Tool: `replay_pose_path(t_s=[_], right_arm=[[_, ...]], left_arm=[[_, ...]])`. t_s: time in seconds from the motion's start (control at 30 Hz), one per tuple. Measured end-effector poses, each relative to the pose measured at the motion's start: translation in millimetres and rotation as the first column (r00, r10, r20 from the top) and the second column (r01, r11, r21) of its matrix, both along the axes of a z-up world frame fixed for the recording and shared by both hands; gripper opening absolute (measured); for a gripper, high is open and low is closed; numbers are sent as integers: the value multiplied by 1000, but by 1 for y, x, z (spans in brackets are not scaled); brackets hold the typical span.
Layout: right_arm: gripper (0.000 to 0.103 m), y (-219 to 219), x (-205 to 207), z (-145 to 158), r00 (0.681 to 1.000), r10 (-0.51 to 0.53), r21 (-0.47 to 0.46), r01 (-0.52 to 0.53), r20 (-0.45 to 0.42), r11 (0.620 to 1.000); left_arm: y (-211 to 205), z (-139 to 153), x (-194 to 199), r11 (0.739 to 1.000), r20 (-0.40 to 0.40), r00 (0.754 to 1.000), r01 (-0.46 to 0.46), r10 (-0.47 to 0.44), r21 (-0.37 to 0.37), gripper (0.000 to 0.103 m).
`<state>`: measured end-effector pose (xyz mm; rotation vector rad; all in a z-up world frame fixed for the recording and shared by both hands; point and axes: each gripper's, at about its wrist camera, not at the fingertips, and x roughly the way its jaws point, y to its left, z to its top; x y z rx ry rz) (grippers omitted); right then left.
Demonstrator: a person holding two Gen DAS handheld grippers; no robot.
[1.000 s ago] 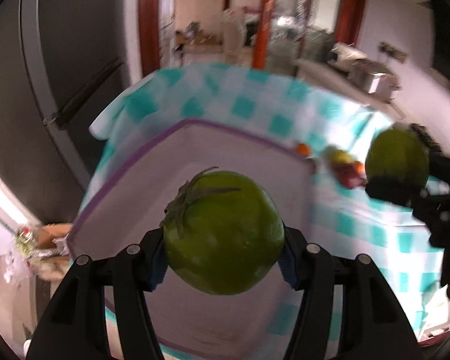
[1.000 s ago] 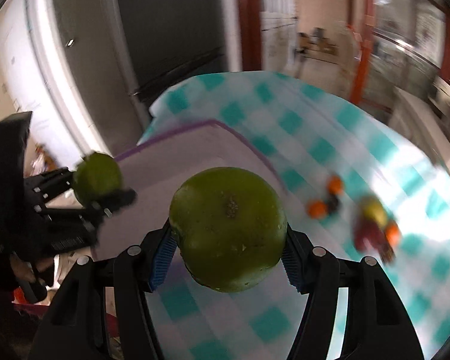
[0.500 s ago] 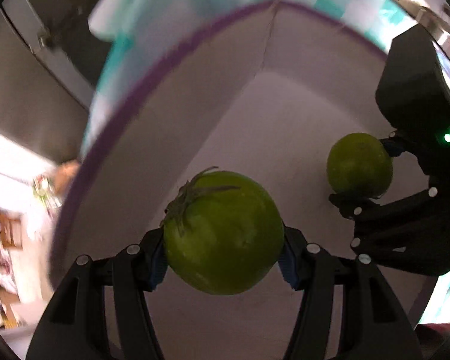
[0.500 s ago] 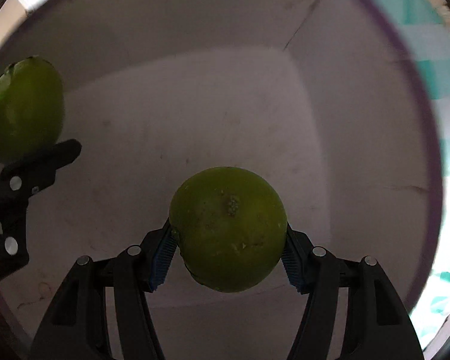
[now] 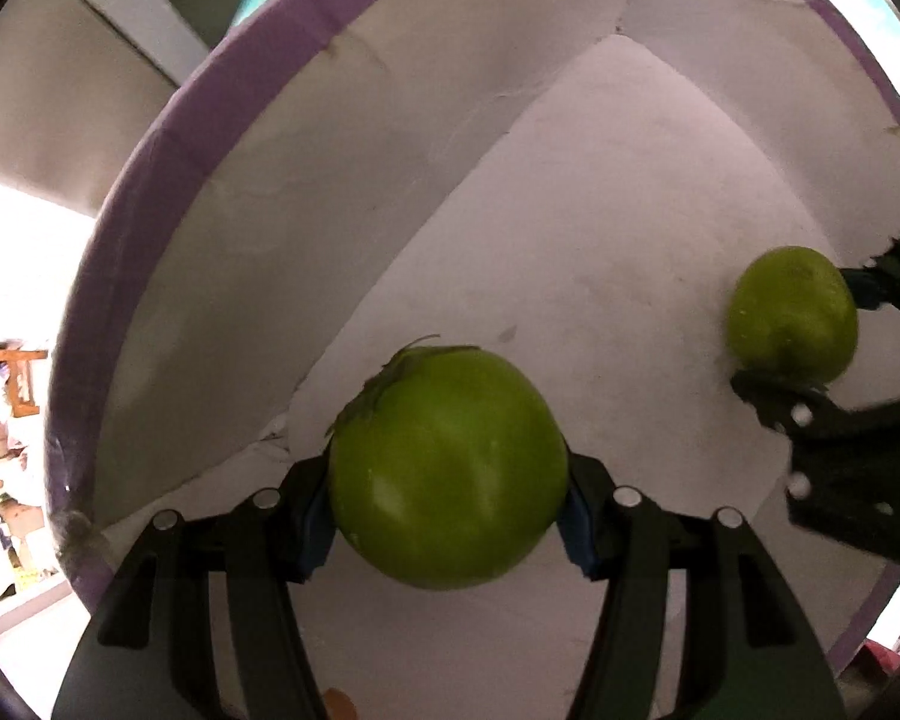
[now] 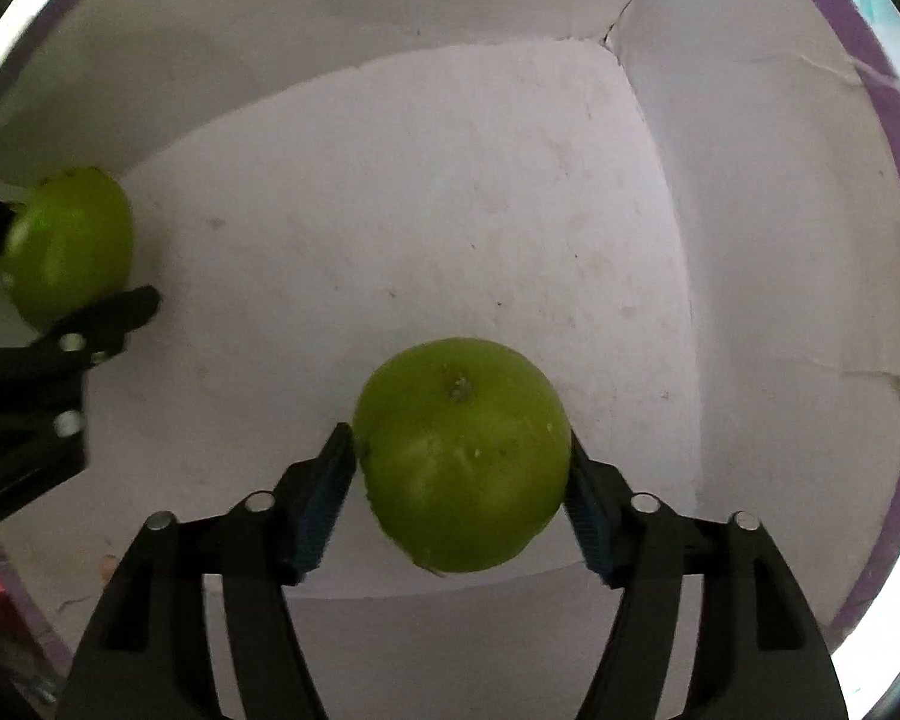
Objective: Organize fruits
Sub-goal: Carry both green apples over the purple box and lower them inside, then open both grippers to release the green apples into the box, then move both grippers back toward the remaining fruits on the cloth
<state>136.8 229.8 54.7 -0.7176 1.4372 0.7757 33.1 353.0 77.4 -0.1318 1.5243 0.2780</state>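
Left gripper (image 5: 447, 516) clenched on a green tomato with stalk (image 5: 447, 468), held low inside the white box with purple rim (image 5: 150, 192); right gripper (image 6: 459, 498) grips a second green fruit (image 6: 462, 456) over the box floor, left pad looks barely touching. Both look firm, smooth, likely slippery and bruisable, so hold across the widest middle

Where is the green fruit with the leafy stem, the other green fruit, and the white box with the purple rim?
green fruit with leafy stem (image 5: 450, 468), left wrist view, front skin
other green fruit (image 6: 462, 456), right wrist view, front skin
white box with purple rim (image 5: 168, 138), left wrist view, rim
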Motion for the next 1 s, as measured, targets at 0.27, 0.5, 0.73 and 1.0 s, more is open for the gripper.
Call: replay_pose_path(t_s=[0.27, 0.5, 0.73, 1.0], right_arm=[[88, 13, -7, 17, 999, 27, 16, -27, 41, 1000], [88, -26, 2, 27, 997, -55, 18, 54, 56, 998], [88, -113, -16, 134, 947, -223, 384, 122, 230, 915], [99, -313, -119, 212, 666, -662, 791, 175, 343, 586]], left_arm=[[16, 12, -3, 999, 39, 999, 9, -11, 33, 61], [-2, 35, -3, 992, 137, 987, 72, -86, 106, 94], [-52, 121, -43, 953, 475, 876, -69, -84, 295, 101], [-162, 198, -78, 943, 720, 659, -48, -218, 329, 101]])
